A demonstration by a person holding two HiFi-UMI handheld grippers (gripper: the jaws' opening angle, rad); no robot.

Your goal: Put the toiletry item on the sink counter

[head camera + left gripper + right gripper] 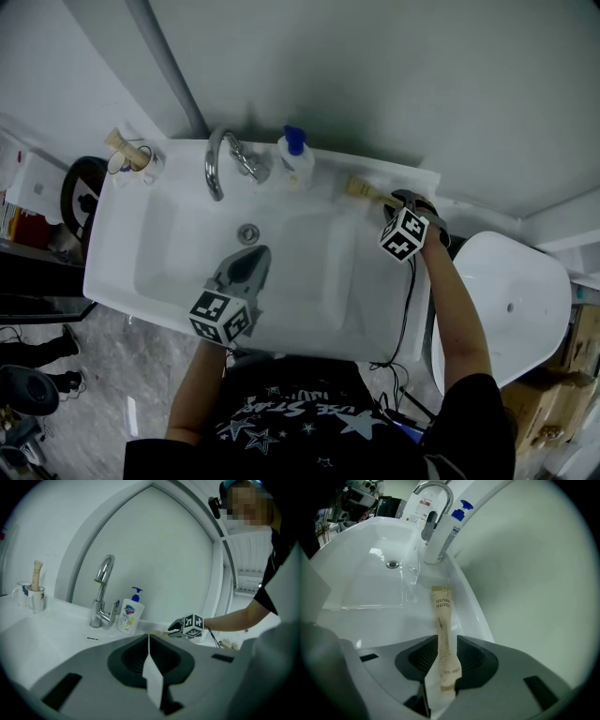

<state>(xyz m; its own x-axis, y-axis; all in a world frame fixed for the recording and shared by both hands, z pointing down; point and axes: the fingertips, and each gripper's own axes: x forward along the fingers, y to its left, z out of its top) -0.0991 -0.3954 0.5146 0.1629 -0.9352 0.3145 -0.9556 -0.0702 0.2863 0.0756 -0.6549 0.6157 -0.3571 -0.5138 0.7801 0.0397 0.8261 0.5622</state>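
Note:
The toiletry item is a tan paper toothbrush packet lying on the back right rim of the white sink, right of the soap bottle. In the right gripper view the packet runs lengthwise away from me, its near end between the jaws of my right gripper. Those jaws stand slightly apart beside it, open. From the head view, my right gripper sits at the counter's right end. My left gripper hovers over the basin, shut and empty; its jaws meet in the left gripper view.
A chrome faucet and a white soap bottle with a blue pump stand at the sink's back. Mugs with another packet sit at the back left corner. A white toilet stands to the right of the sink.

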